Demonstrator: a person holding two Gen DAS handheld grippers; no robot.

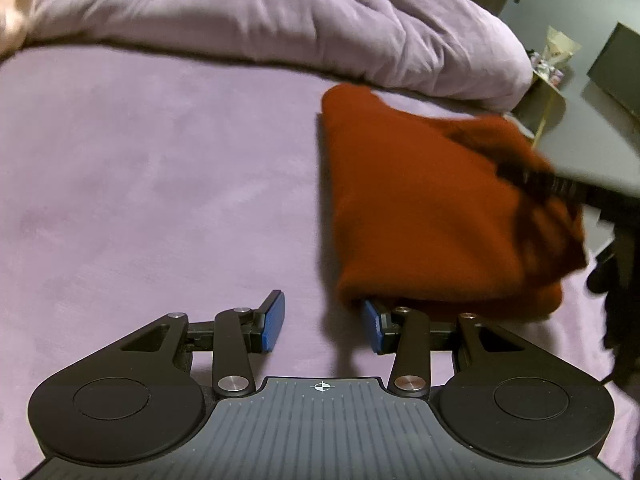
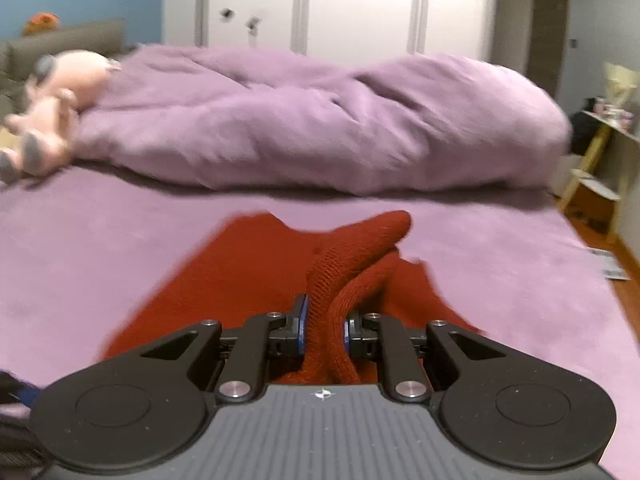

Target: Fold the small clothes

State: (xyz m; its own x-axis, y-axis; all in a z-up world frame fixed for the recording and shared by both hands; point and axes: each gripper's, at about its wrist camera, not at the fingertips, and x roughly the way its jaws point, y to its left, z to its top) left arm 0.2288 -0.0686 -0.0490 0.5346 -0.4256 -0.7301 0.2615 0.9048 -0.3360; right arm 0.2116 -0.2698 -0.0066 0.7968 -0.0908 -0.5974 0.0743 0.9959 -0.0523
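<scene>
Pinching a bunched edge of the red knit (image 2: 320, 280), my right gripper (image 2: 323, 330) lifts it off the bed (image 2: 120, 240) to fold. My left gripper (image 1: 324, 322) stands spread and empty, 1 finger under the hem.

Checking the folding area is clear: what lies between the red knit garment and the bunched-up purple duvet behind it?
Only bare purple bedsheet separates the red knit garment from the purple duvet, as the right wrist view shows.
</scene>
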